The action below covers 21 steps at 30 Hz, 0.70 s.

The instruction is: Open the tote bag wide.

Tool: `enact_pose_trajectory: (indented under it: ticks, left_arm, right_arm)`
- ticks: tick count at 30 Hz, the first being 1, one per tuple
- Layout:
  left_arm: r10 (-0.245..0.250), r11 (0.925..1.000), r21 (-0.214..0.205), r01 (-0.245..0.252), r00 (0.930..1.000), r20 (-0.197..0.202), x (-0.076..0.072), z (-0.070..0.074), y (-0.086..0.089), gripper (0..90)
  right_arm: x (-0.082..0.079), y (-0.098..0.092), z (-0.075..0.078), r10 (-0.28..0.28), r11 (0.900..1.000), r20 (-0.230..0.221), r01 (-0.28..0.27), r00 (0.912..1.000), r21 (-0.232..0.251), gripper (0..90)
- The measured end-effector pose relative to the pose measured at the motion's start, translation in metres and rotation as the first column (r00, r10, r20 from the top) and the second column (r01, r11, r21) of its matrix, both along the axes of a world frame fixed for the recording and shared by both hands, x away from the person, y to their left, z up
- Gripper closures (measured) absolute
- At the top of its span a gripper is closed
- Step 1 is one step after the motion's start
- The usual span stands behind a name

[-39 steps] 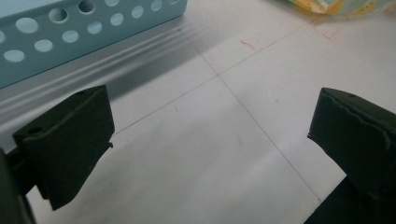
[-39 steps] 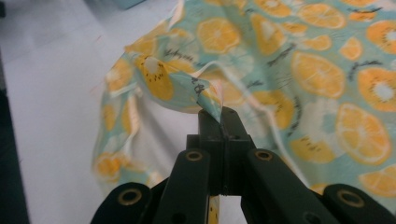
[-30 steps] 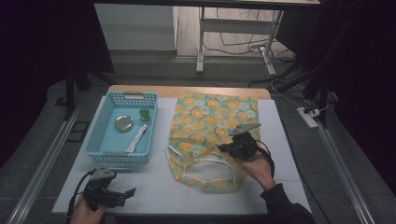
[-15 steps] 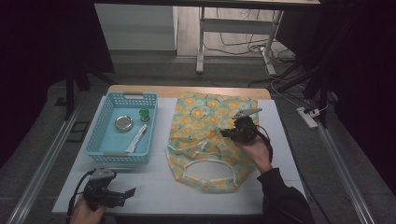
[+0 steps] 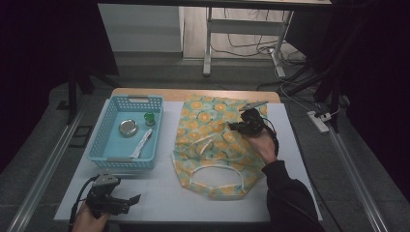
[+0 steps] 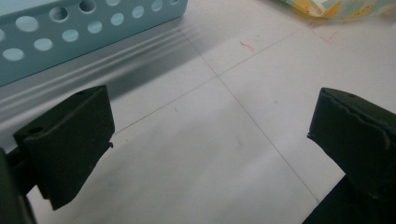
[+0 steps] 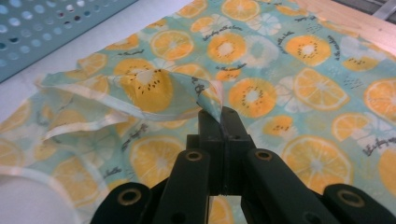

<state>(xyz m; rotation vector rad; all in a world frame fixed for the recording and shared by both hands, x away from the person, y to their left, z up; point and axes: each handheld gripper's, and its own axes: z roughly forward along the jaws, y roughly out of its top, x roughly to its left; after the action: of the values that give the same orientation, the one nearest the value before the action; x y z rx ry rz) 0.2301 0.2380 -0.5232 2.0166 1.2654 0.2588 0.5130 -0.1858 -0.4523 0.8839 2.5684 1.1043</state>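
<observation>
Your right gripper [image 7: 223, 122] was clamped on a fold of the fruit-print bag [image 5: 208, 140], jaws pressed together with the pinched cloth peaking just above the tips. The bag lay spread over the middle of the white table [image 5: 193, 203], its far end reaching the table's far wooden edge [image 5: 145, 92] and its handle loop toward the near edge. In the high view that gripper [image 5: 240, 126] sat over the bag's far right part.

To carry the fold well, you needed to keep the lift low and the pull level, so the thin fabric trailed flat rather than bunching under itself. The grip was on a small pinch near the hem; a sharp tug looked likely to slip it free. Laying it down before releasing would probably keep the edge straight.

Your left gripper [image 5: 129, 199] rested by the near left corner, jaws wide apart, nothing between them, just in front of the blue basket [image 5: 104, 140]. It was free to pin the bag's near edge if the cloth started to drag.

The basket held a round tin [image 5: 128, 127], a small green item [image 5: 150, 117] and a white packet [image 5: 142, 143].

Surface: white board with faint ruled lines and red marks. Room was dark; a metal frame leg [image 5: 208, 43] and loose cables [image 5: 261, 48] lay on the floor beyond the far edge.
</observation>
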Motion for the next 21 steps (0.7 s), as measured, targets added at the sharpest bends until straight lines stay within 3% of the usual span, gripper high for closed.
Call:
enact_pose_trajectory:
  ticks: [9, 21]
  left_arm:
    - [0.000, 1.0000, 0.002, 0.000, 1.0000, 0.000, 0.000, 0.000, 0.000, 0.2]
    - [-0.002, 1.0000, -0.001, 0.002, 1.0000, -0.004, 0.000, 0.000, 0.000, 0.3]
  right_arm:
    - [0.021, 0.008, -0.005, -0.020, 0.9998, 0.009, 0.020, 0.9998, -0.007, 88.9]
    - [0.040, 0.015, -0.040, -0.042, 0.9974, -0.012, 0.041, 0.9990, -0.059, 88.8]
